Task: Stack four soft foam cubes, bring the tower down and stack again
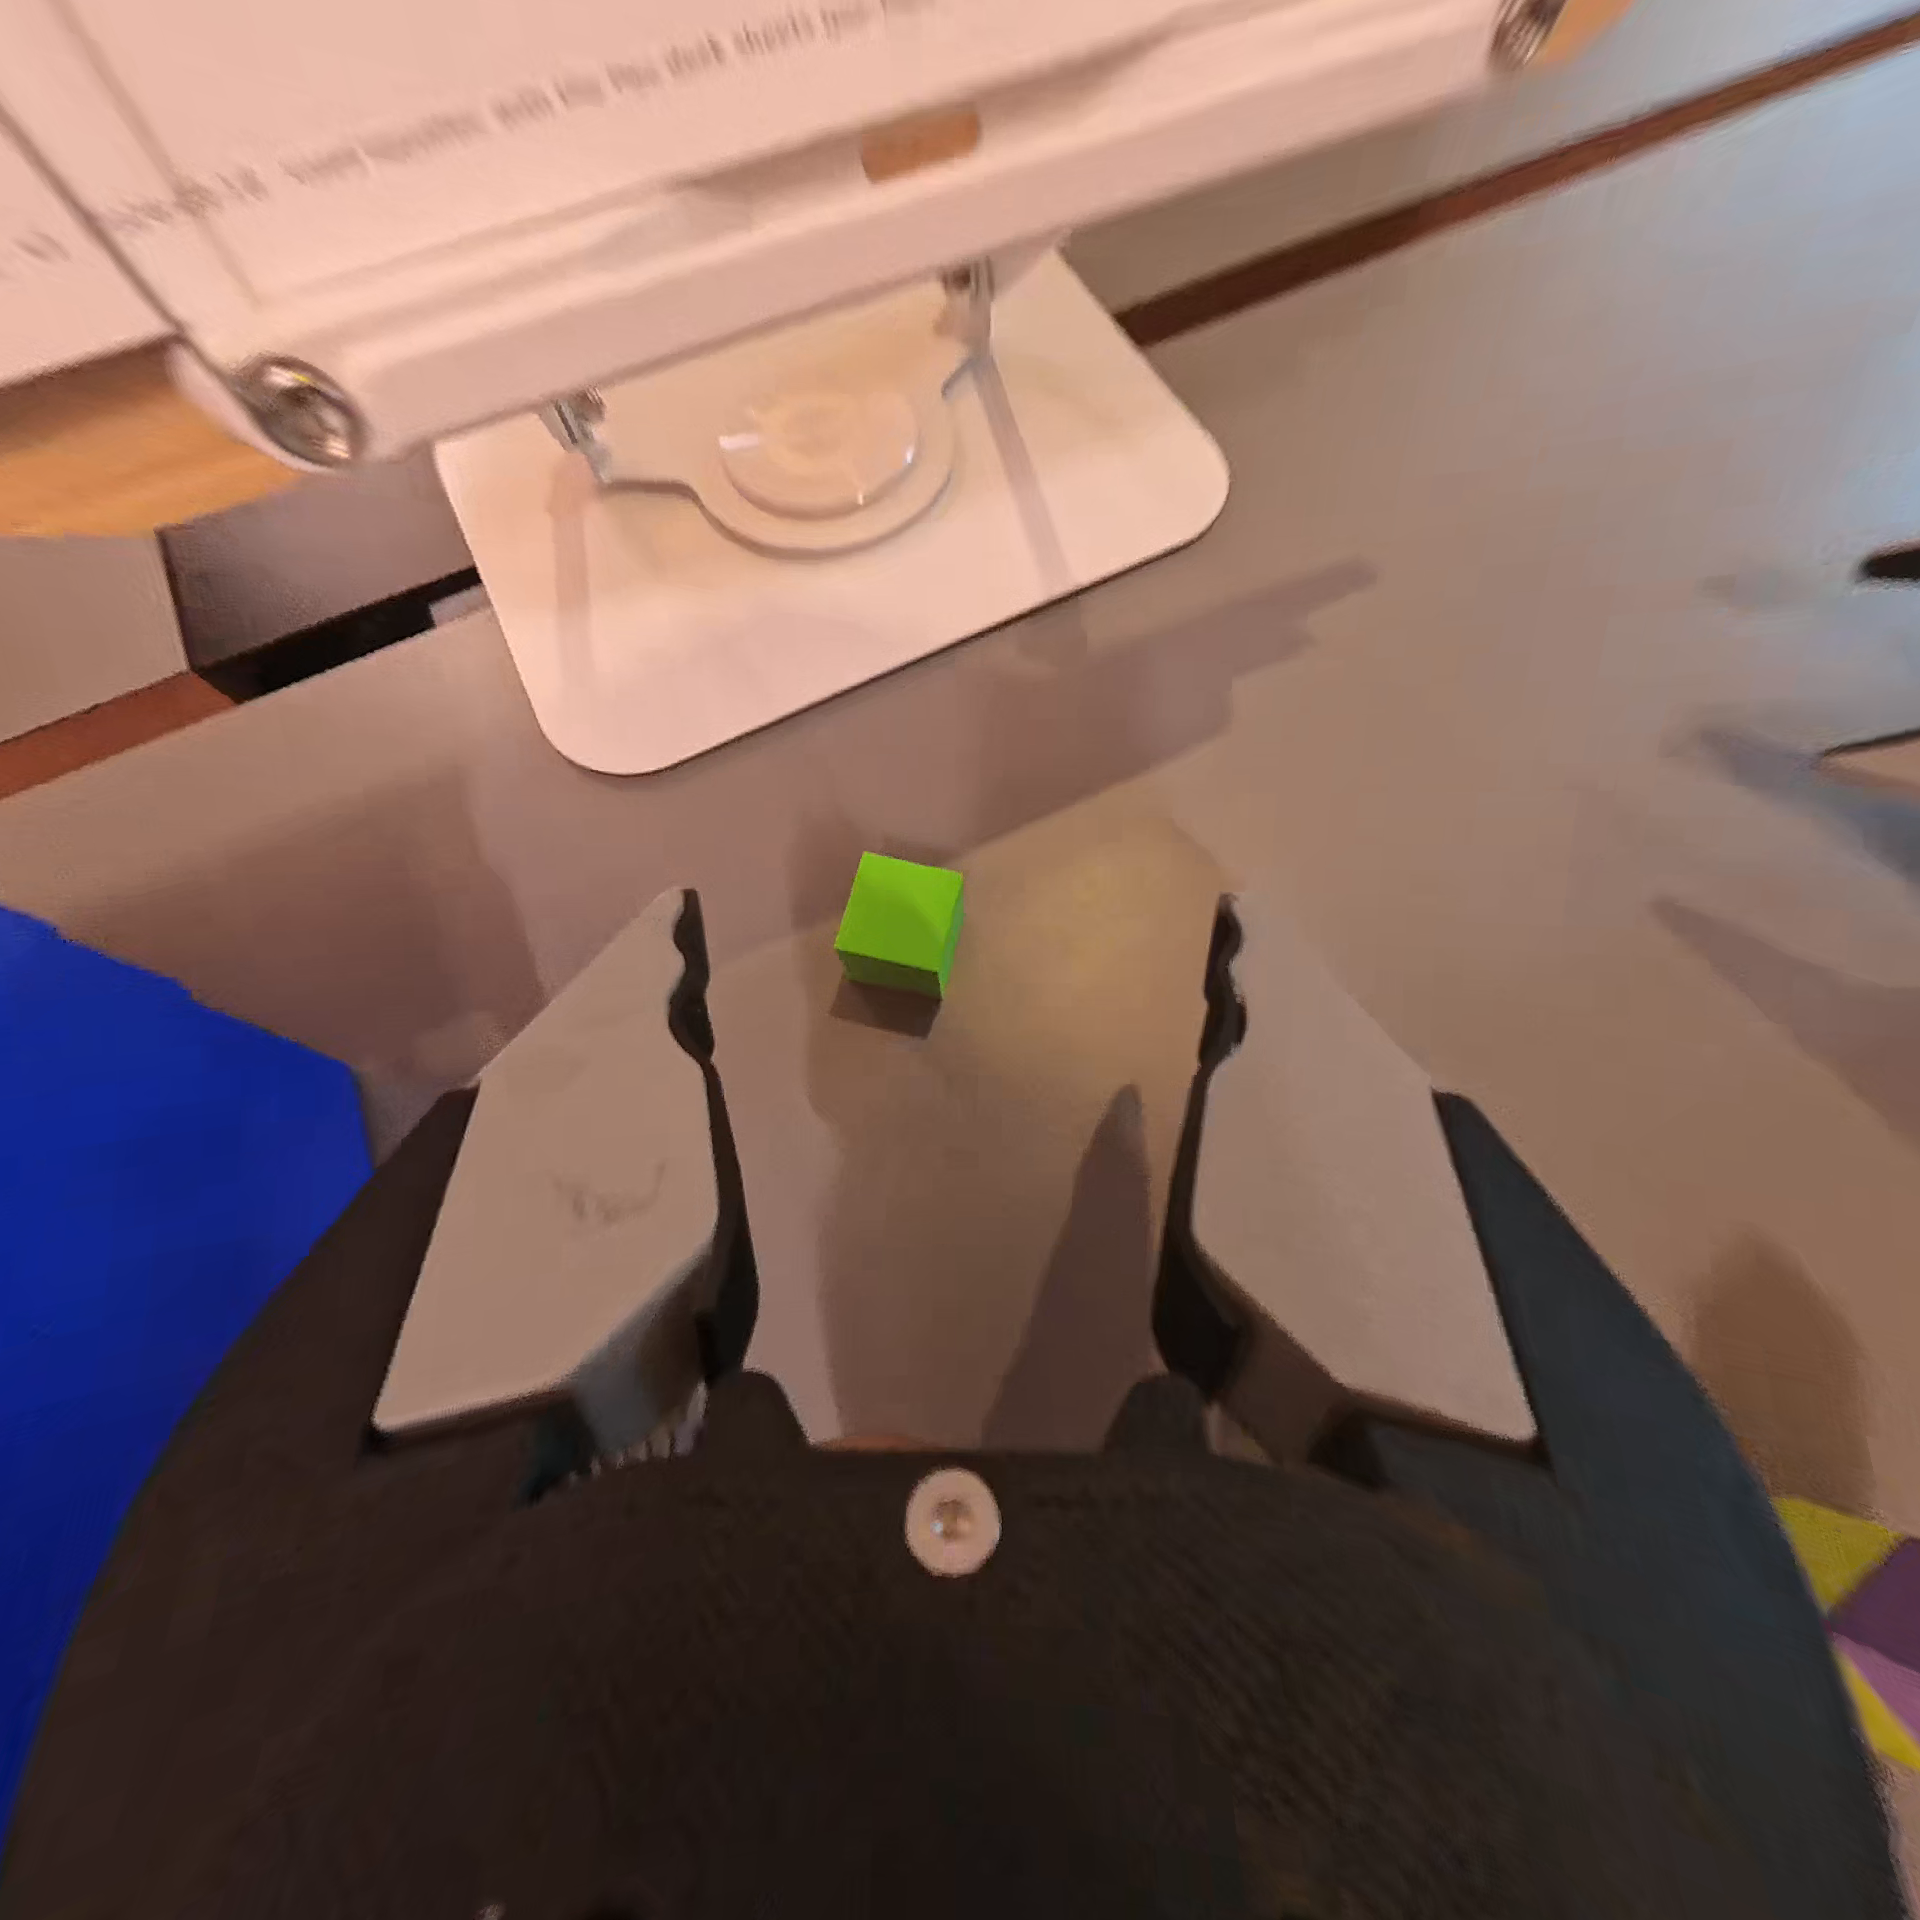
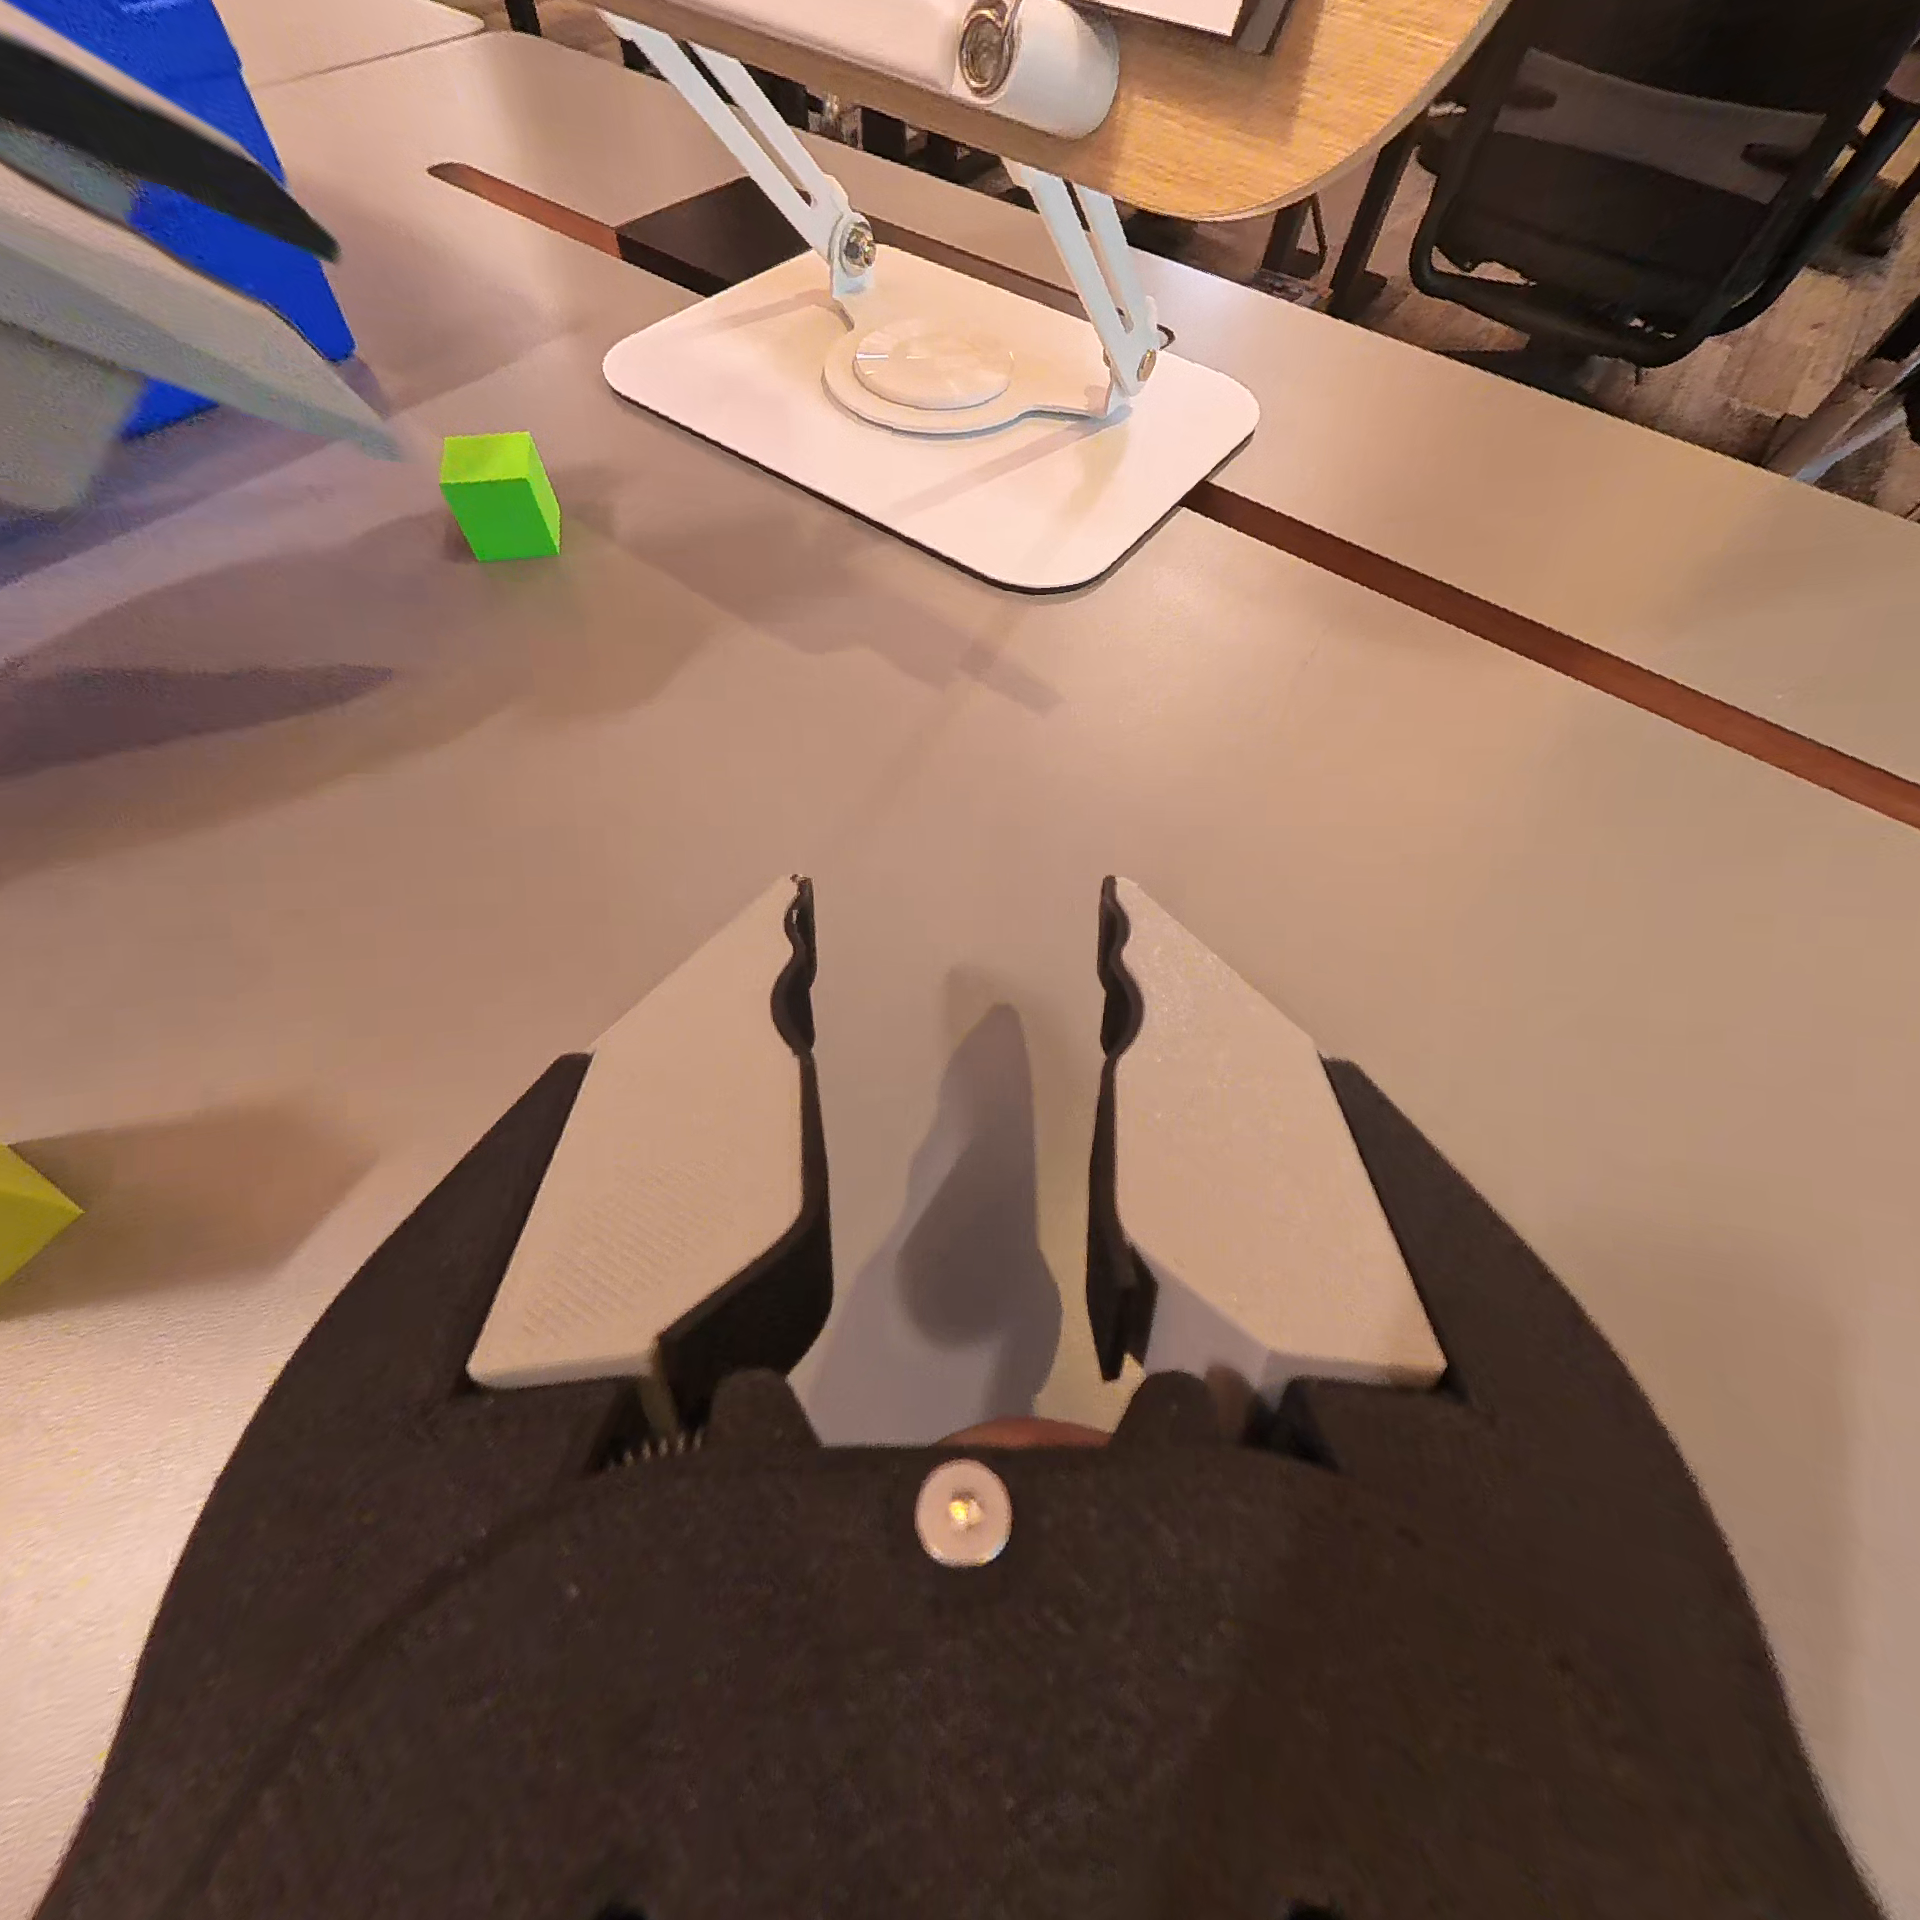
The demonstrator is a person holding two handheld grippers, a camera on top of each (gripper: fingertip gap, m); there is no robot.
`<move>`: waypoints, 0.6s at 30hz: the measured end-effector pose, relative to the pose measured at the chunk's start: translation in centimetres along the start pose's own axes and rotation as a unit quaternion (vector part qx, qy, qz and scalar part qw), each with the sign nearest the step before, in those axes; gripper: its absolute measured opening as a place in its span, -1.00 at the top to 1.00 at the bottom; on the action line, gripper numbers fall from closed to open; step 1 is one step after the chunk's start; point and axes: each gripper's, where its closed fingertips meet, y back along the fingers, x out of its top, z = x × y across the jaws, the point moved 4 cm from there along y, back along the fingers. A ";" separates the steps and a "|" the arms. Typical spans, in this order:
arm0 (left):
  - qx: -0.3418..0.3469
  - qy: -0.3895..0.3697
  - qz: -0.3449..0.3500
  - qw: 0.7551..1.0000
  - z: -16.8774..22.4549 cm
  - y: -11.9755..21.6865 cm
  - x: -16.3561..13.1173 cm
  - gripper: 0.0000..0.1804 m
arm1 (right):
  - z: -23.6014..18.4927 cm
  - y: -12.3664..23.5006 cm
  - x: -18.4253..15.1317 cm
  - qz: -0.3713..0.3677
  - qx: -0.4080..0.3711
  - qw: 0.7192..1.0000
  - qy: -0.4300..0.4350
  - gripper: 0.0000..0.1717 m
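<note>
At frame's left edge, yellow cube cut off; left gripper wide open, blurred, green cube untouched; right gripper part-open, empty.

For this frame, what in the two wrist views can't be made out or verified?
- Cube count: only the green cube shows whole. A yellow cube is cut by the right wrist view's left edge.
- Yellow and purple shapes at the left wrist view's right edge: cut off, unclear what they are.
- Blue object: cropped in both views, kind unclear.
- Left wrist view's upper part: motion-blurred.
</note>
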 end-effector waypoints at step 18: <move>-0.051 -0.037 -0.066 0.996 -2.3 -4.5 -3.7 0.22 | 0.0 -0.1 0.0 -0.001 0.003 1.000 -0.001 0.39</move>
